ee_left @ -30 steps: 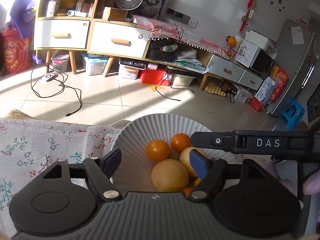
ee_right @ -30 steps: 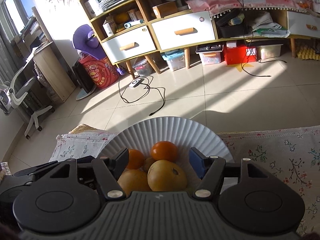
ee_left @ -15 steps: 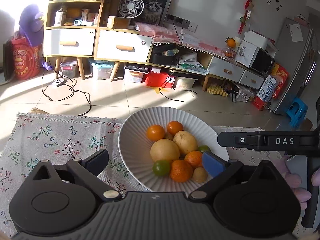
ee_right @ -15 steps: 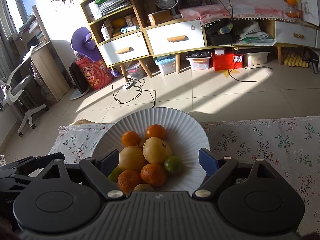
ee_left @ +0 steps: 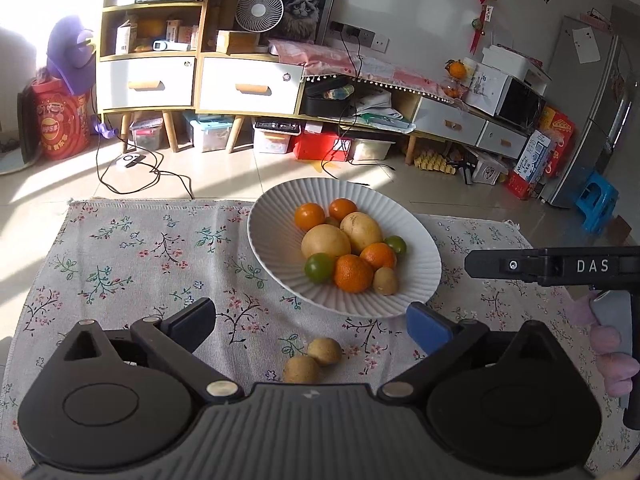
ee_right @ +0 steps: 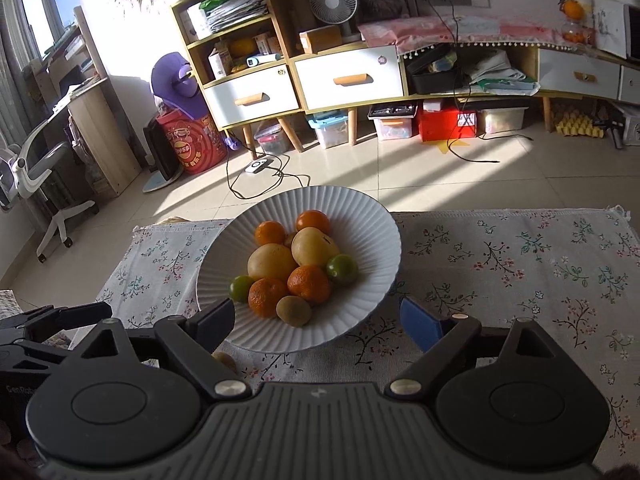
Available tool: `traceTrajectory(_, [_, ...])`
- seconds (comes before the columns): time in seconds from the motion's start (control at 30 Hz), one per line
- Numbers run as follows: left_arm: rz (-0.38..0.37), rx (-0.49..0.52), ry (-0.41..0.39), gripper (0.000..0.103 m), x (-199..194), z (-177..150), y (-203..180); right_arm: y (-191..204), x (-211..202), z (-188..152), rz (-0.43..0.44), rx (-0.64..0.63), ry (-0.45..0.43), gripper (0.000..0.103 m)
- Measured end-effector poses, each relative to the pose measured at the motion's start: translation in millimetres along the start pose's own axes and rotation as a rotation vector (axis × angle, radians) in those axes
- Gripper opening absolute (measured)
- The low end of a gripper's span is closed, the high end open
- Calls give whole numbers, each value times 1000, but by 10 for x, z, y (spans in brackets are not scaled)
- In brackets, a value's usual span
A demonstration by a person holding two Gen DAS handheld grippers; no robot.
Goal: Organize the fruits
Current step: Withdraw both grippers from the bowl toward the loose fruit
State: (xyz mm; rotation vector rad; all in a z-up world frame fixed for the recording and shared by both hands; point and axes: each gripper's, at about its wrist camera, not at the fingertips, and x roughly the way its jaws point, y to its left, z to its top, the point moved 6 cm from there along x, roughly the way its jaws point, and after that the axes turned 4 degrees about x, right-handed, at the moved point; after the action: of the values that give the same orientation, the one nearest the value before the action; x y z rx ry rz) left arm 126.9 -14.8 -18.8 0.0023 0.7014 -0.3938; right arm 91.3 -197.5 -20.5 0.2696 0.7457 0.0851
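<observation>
Fruit bowl (ee_left: 416,236) on floral cloth (ee_left: 132,248); left view alone shows both loose kiwis (ee_left: 312,360). Left gripper (ee_left: 312,314), right gripper (ee_right: 316,318) spread wide, just opened, empty.

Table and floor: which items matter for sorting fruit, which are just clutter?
Job:
white ribbed bowl of fruit
two loose brown fruits on the floral cloth

Clutter:
fan
cat picture
floor cables
blue stool
</observation>
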Motion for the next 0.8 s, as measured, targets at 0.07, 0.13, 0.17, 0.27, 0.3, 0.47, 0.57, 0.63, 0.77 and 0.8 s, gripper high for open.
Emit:
traceTrajectory(0.07, [1, 4, 4, 95, -40, -37, -5, 13, -41, -50, -1, -4, -1, 89])
traceTrajectory(0.13, [4, 5, 7, 95, -89, -84, -7, 23, -68, -85, 0, -7, 0, 89])
traceTrajectory(0.17, [4, 5, 8, 95, -106, -100, -7, 32, -94, -123, -1, -14, 1, 89])
traceTrajectory(0.27, [9, 11, 15, 95, -158, -154, -9, 66, -140, -204, -8, -38, 6, 90])
traceTrajectory(0.3, [10, 16, 17, 95, -181, -178, -3, 75, -156, -229, -9, -45, 8, 90])
traceTrajectory(0.47, [19, 30, 31, 95, -261, -273, -8, 126, -248, -366, -11, -65, 7, 91])
traceTrajectory(0.57, [16, 39, 33, 95, -290, -357, -7, 150, -284, -436, -17, -60, 9, 92])
traceTrajectory(0.63, [21, 43, 35, 95, -303, -420, 6, 166, -307, -486, -17, -69, 3, 94])
traceTrajectory(0.77, [22, 54, 21, 95, -346, -536, 45, 203, -360, -636, -25, -117, -10, 96])
traceTrajectory(0.8, [20, 48, 18, 95, -354, -548, 58, 208, -364, -669, -27, -121, -10, 96])
